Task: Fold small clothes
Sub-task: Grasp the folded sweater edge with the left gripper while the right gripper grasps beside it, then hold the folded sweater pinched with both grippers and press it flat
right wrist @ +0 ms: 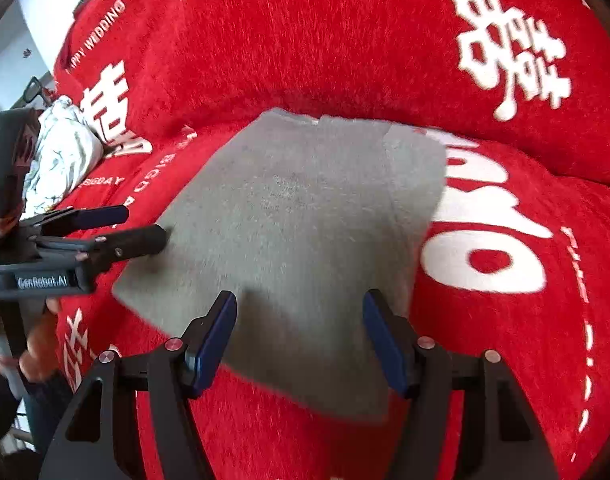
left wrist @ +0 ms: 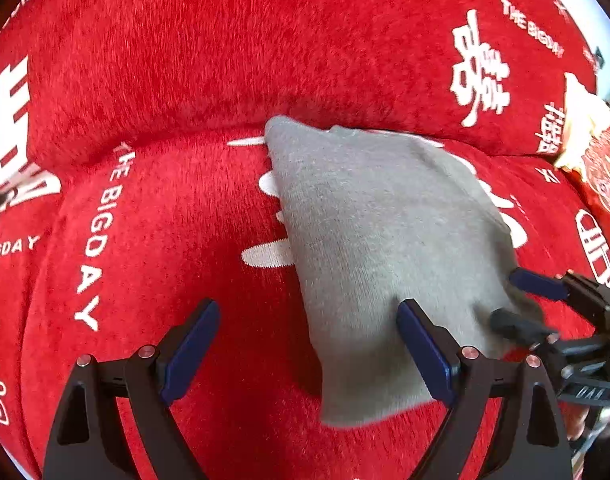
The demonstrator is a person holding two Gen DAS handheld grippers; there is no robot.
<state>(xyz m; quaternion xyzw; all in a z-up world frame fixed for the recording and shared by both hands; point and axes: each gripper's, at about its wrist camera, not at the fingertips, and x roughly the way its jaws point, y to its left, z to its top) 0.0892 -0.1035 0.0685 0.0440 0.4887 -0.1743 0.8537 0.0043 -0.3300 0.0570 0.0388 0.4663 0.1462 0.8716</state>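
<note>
A folded grey garment (left wrist: 385,248) lies flat on the red sofa cover (left wrist: 177,80). The left gripper (left wrist: 309,344) is spread open at its left edge. The right gripper (right wrist: 301,336), fingers also apart, hovers over its near edge.

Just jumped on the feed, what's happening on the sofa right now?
A person is working a grey garment lying flat on the red sofa cover, one tool in each hand. The left hand-held gripper and the right hand-held gripper both hover open at its near edge, neither pinching cloth. The piece looks partly folded, one layer lapped along one side. A crumpled white cloth lies off to the side.
</note>
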